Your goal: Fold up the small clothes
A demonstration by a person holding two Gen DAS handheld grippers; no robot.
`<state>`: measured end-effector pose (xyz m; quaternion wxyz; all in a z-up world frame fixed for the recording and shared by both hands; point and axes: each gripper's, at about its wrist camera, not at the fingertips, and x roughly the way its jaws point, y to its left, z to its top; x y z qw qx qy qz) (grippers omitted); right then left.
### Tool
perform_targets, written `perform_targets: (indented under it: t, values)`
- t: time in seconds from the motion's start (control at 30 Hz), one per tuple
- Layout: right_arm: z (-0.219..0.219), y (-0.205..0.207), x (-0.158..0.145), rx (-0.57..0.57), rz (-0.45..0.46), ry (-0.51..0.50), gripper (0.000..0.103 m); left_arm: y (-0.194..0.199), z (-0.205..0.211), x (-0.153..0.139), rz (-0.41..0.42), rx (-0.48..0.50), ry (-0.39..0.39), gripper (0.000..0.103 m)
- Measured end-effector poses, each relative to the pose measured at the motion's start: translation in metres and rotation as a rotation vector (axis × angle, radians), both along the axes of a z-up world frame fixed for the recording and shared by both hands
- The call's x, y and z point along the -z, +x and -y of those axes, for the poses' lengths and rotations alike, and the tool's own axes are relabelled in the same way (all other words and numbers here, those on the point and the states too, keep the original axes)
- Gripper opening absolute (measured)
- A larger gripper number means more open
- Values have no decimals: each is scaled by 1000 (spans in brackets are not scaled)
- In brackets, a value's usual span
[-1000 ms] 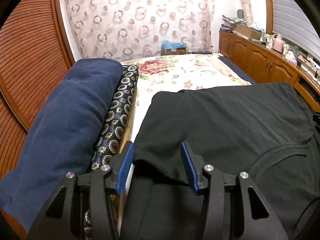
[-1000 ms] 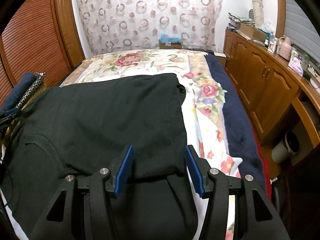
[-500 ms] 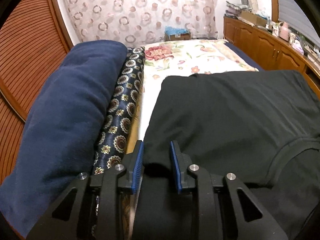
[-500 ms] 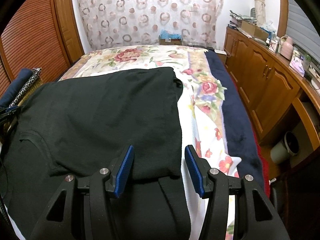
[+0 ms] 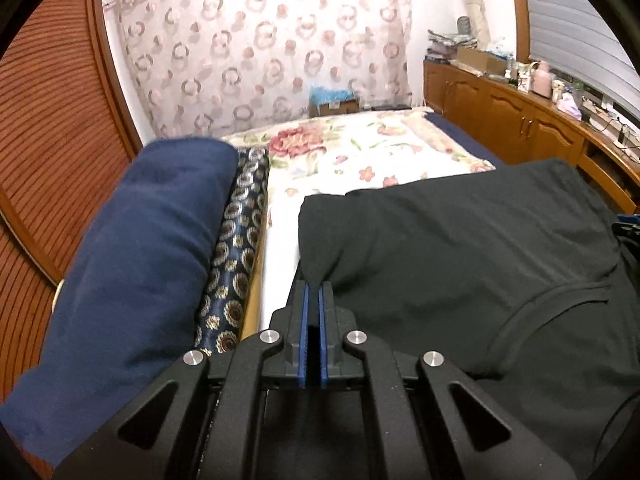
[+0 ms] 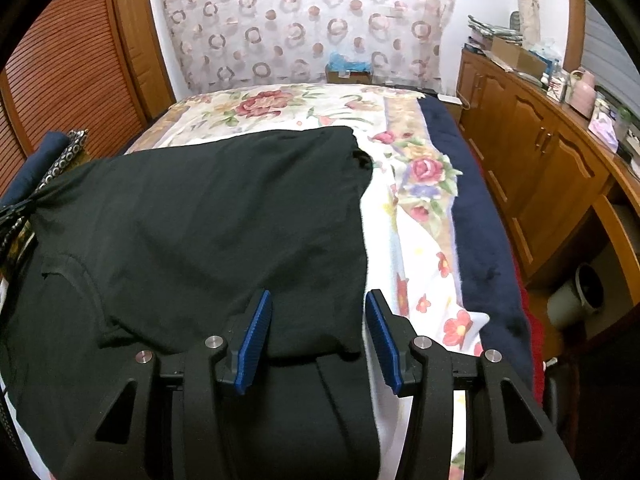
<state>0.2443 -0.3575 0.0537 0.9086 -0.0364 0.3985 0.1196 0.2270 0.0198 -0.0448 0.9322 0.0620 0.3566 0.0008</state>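
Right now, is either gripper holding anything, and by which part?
The left gripper is shut on the black garment, pinching its near left corner. The right gripper holds nothing: its jaws are closing around the garment's near right edge.

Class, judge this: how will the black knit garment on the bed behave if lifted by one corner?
The black knit garment is probably floppy: it bunches where the left gripper pinches it. Likely light, being thin and lying flat. It should drape, not slide.

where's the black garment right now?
The black garment lies spread on the floral bedsheet, filling the near-left of the right wrist view; in the left wrist view its near-left corner is pinched in the left tongs, beside the rolled navy blanket.
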Motion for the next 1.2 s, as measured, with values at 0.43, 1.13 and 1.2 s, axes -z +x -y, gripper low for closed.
perform_targets:
  t: [0.43, 1.13, 1.2]
  values:
    - [-1, -21, -43, -42, 185, 19, 5, -11, -8, -24, 85, 22, -54, 5]
    - [16, -172, -78, -83, 336, 101, 5, -140, -35, -62, 191, 51, -100, 5]
    - [22, -193, -75, -85, 330, 109, 5, -156, -38, -59, 188, 47, -106, 5]
